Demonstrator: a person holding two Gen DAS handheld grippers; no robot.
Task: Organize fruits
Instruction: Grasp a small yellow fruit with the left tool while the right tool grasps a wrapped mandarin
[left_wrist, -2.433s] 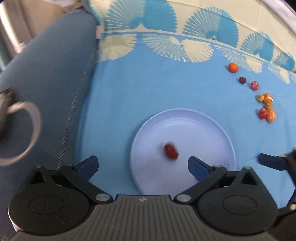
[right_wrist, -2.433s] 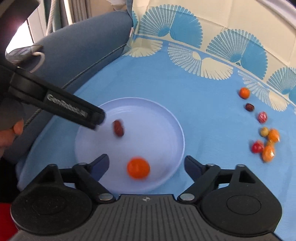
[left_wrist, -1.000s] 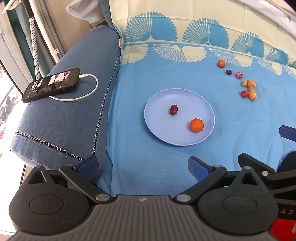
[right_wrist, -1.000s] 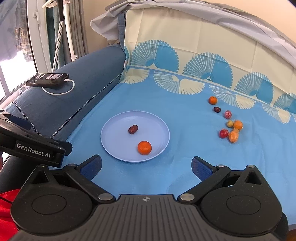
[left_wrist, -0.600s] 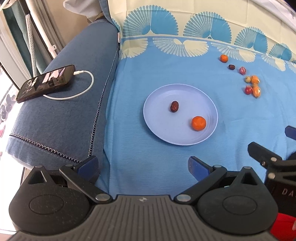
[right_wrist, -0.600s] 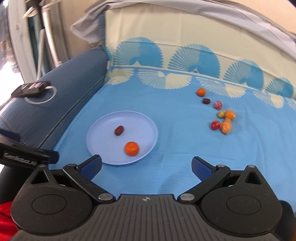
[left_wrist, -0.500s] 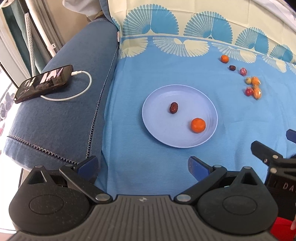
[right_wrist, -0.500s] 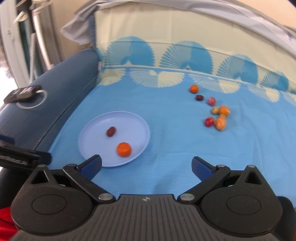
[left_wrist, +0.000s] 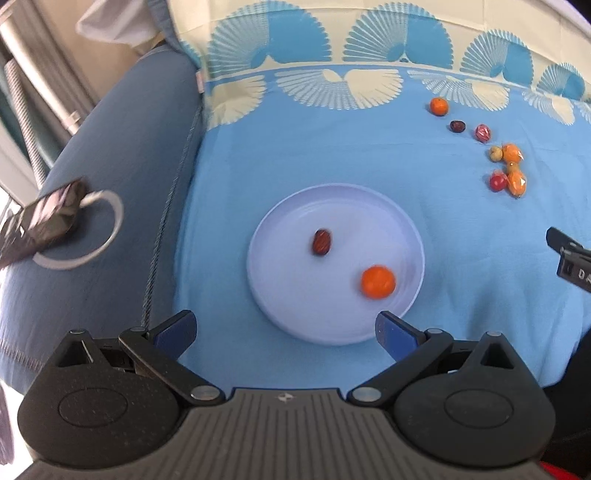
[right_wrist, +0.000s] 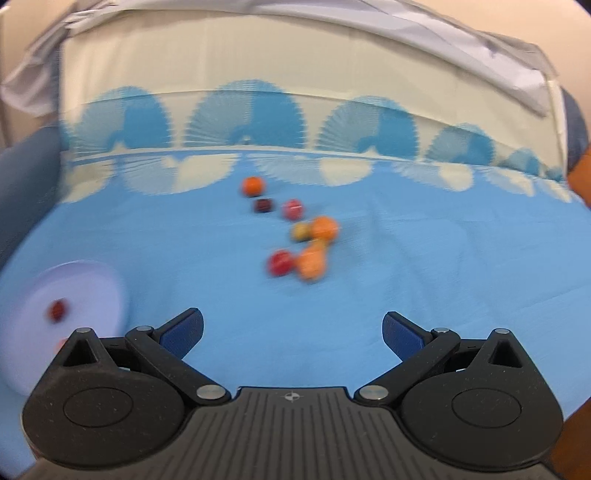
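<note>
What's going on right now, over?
Left gripper and right gripper open, empty. Plate holds date and orange. Loose fruits ahead, unobstructed.

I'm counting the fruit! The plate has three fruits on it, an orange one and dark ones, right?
Not quite: the plate holds two fruits, the orange one and one dark date. The left wrist view shows it.
</note>
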